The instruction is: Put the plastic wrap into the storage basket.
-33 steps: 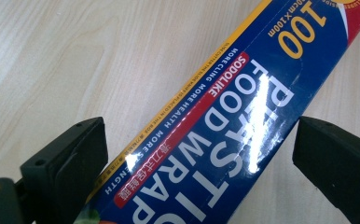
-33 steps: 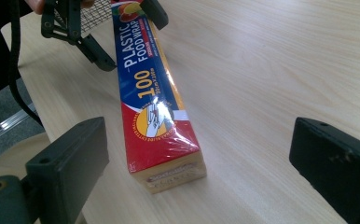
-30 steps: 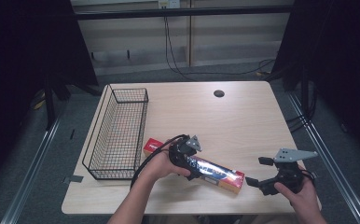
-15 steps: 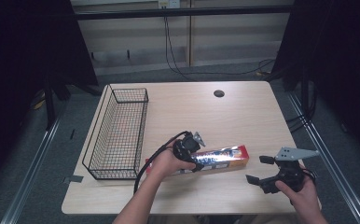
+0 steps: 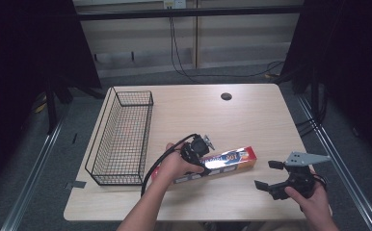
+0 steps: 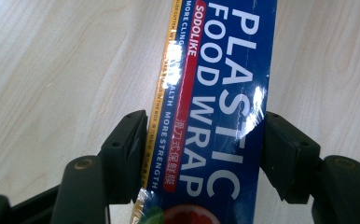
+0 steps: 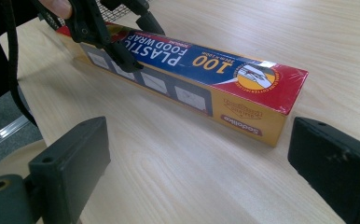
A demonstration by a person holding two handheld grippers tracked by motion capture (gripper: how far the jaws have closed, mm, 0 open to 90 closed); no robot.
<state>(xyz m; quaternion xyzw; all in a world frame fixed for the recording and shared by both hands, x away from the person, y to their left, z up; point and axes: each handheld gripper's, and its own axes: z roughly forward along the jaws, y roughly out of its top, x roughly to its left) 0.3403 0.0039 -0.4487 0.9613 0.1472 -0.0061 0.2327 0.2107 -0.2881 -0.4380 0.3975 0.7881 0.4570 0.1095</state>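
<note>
Left tongs clamp the plastic wrap box; right tongs, wide open, sit near its end.

Long cardboard plastic-wrap box: blue top, white lettering, red end, yellow side with grey panels. Pale wood-grain desk. Black wire mesh basket. Both claws matte black.

Both arms are bare, with no sleeves. The left gripper is black, and a thick black cable loops off it toward 8 o'clock. Its two jaws are chunky black blocks with round brass-coloured screw heads near their bases. The right gripper is black too, with a flat grey three-cornered plate on top at 1 o'clock.
</note>
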